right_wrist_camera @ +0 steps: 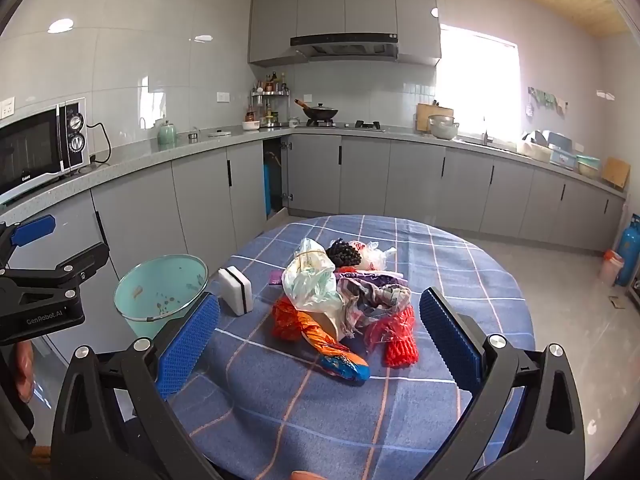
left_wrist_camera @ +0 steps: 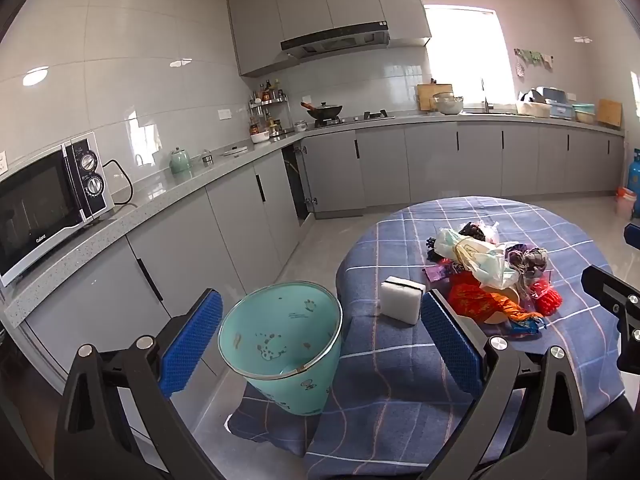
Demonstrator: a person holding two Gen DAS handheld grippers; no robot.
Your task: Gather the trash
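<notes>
Both grippers hang wide open, nothing between the pads. In the left wrist view the left gripper frames the teal bin at lower centre, beside the round table. In the right wrist view the right gripper brackets the trash pile mid-frame on the checked cloth, a white sponge just left of it.

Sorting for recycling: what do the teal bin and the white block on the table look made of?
Teal bin: probably plastic, smooth with a slight sheen, printed figures, a metal-looking rim.
White block: likely a foam sponge, matte and soft-edged, with a dark band through its middle.
</notes>
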